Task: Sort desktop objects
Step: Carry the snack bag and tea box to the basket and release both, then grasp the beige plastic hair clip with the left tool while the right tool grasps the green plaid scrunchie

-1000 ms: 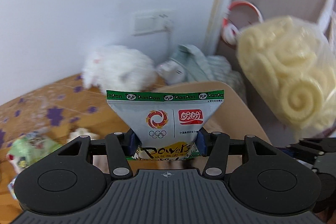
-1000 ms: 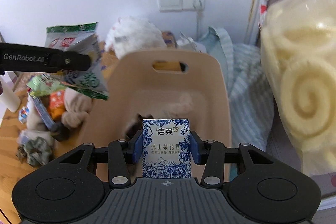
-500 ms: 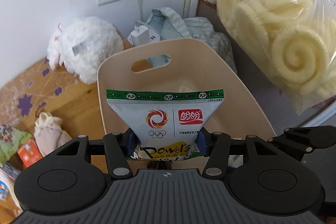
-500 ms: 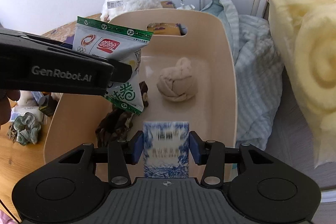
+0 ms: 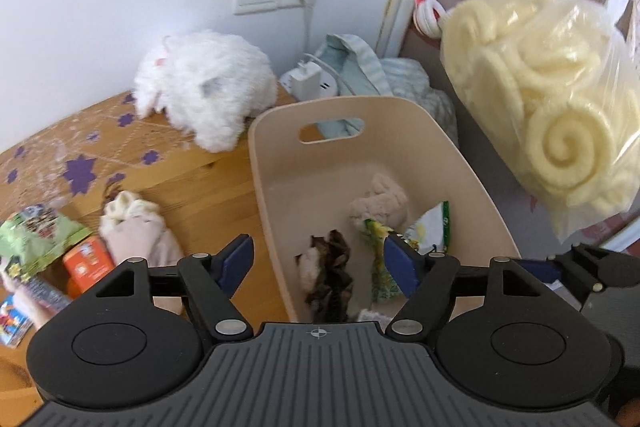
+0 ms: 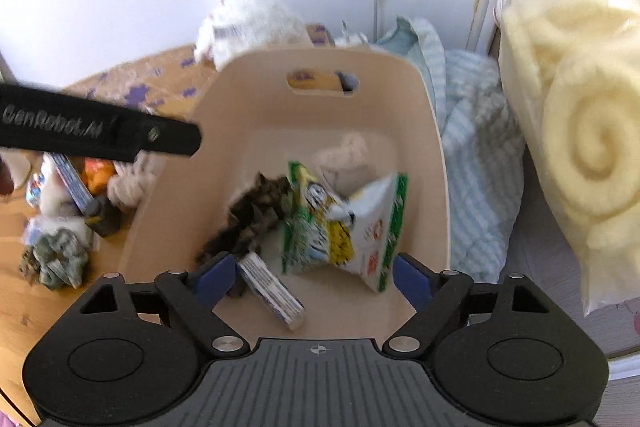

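Bin: one beige tub [image 6: 424,163] of smooth moulded plastic is seen, with rounded corners and one slot handle in its far wall; it is set at the worktop's edge.
Snack bag: one crinkled foil pouch [image 6: 360,227], white with green edges, is seen lying inside the bin, blurred in the right view.
Tissue pack: one flat blue-and-white packet [image 6: 272,291] is seen in the bin's near corner, tilted.
Soft things in bin: one pale knotted cloth ball [image 5: 380,203] and one dark ruffled scrunchie [image 5: 332,275] are counted.
Left tool [image 5: 316,263]: its jaws are opening and stand wide above the bin; nothing is pressed between the blue pads.
Right tool [image 6: 312,279]: its jaws are opening, wide apart; the tissue pack and snack bag lie below, gripped by neither pad.
Worktop [image 5: 200,187]: light wood grain, partly covered by a mat printed with purple flowers.
Plush toy: one white fluffy toy [image 5: 208,87] is leaned at the wall.
Foam bag: one clear plastic bag [image 5: 548,131] of pale yellow spiral foam rolls is seen at the right.
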{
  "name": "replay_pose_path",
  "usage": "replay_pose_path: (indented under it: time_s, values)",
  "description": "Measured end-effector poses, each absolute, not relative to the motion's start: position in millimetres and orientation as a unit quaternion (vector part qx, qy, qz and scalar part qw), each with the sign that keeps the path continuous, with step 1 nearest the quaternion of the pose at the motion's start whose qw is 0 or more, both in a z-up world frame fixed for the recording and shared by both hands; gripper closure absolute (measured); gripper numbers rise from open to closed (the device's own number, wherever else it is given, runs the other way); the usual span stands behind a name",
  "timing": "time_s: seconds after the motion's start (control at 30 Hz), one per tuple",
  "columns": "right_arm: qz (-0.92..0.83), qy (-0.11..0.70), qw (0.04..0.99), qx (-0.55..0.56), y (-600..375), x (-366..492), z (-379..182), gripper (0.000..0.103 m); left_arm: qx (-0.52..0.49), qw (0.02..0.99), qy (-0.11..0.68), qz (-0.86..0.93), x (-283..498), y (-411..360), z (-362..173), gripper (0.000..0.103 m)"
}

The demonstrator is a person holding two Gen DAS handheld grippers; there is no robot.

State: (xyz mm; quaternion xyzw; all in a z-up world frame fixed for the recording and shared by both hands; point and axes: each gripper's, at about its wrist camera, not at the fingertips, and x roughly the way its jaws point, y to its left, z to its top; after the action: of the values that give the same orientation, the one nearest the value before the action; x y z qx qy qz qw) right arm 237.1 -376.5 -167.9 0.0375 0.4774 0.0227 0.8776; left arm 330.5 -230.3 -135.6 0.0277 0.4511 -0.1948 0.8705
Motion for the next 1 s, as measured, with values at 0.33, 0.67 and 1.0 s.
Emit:
replay_pose_path:
  time_s: [0.33, 0.67, 1.0]
  values:
    - [0.067, 0.443, 0.894, 0.011, -295.0, 245.5, -133.5, 0.004, -0.012, 0.885, 0.449, -0.118, 312.1, -109.5, -123.4, 0.027]
    - [0.114, 0.479, 0.87, -0.022, -197.4, 250.5, -154.9, 0.0, -0.023, 0.867, 0.496, -0.04, 285.6, 21.0, -156.0, 0.027]
    - [0.122, 0.526, 0.841, -0.03, -141.0, 255.1, -193.6, 0.0, -0.035, 0.833, 0.551, -0.034, 271.4, 69.5, -204.9, 0.027]
